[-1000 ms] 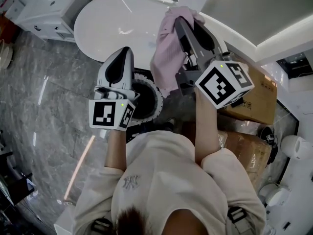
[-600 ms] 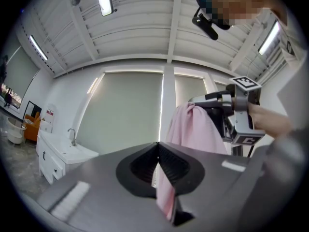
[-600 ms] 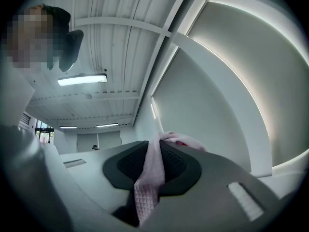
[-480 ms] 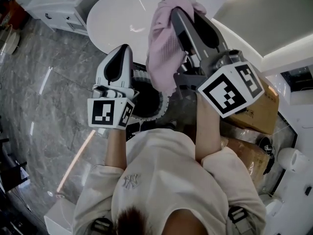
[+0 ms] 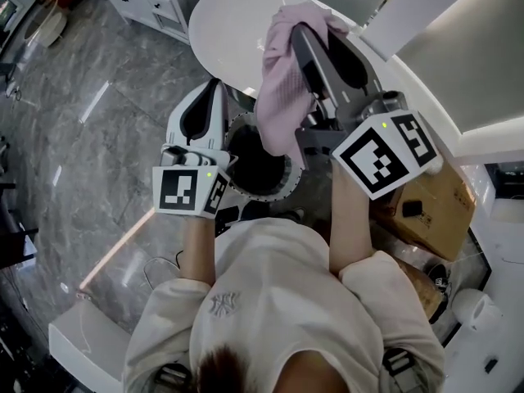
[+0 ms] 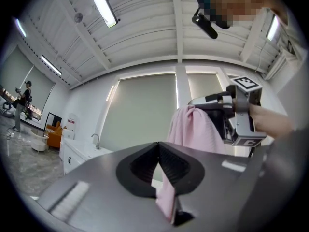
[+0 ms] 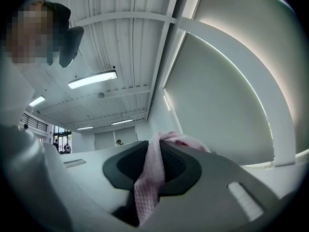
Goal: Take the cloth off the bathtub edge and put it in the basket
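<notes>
**Status.** The right gripper (image 5: 311, 35) is raised, its fingers clenched on the pink cloth (image 5: 282, 97). The right gripper view shows a fold of waffle-textured fabric pinched between the pads. The cloth is clear of the white bathtub (image 5: 225, 23) and hangs over the far right part of the round dark basket (image 5: 280, 190). Its lower hem is above the opening, near the rim. The left gripper (image 5: 214, 88) sits just beside the basket's left rim. Its fingers are pressed together on nothing; the pink visible in the gap behind the tips is the cloth hanging beyond.

**Hazards.**
- Off-centre release: the hem hangs close to the rim, so the cloth is likely to drape over the edge or slide to the marble floor (image 5: 98, 137).
- Snagging: fabric is bunched over the right fingertips and may cling when they part, dragging the cloth back out.
- Collision: the left gripper is near the rim and could tip the basket.
</notes>
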`<state>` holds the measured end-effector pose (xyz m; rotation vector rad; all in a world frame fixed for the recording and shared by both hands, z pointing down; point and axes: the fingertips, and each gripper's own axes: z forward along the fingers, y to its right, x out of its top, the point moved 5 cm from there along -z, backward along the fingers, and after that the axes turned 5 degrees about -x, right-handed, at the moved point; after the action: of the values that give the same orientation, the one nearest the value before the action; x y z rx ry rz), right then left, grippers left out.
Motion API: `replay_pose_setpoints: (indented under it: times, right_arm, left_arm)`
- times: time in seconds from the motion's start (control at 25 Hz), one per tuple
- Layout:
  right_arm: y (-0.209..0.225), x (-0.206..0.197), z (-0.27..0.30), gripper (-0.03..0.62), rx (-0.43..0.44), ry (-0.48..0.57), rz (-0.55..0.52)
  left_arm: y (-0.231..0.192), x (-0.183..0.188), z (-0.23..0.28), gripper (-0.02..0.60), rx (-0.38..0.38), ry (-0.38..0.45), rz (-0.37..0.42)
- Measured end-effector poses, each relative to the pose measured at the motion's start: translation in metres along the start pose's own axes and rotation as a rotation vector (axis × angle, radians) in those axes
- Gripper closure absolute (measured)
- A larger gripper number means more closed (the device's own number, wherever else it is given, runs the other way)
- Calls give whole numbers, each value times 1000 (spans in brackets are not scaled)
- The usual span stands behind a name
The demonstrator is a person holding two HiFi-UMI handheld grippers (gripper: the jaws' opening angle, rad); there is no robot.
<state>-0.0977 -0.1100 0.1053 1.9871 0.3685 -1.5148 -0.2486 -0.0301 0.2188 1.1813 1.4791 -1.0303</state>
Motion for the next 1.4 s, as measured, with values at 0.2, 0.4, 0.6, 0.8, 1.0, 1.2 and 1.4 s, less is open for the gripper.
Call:
replay_pose_setpoints:
  times: [0.2, 0.4, 0.6, 0.8, 1.0, 1.2, 1.4]
  right_arm:
    - [-11, -15, 8, 526, 44, -32, 21]
    - [-5, -26, 14, 526, 64, -74, 33]
    - [2, -45, 14, 526, 68, -120, 36]
    - [4, -64, 11, 526, 59, -159, 35]
    - [9, -81, 8, 526, 45, -199, 36]
    - [17, -99, 5, 526, 31, -226, 34]
    - [22, -116, -1, 526, 7, -257, 44]
  left_arm:
    - [-9, 2, -16, 534, 48, -9, 11]
    - [-13, 7, -16, 533, 79, -16, 24]
    - [-14, 2, -15, 534, 89, -27, 20]
    - [-16, -1, -17, 534, 87, -29, 11]
    - [-12, -7, -15, 533, 73, -39, 0]
    - [-12, -13, -13, 534, 64, -47, -7]
    - [-13, -18, -10, 534, 48, -56, -16]
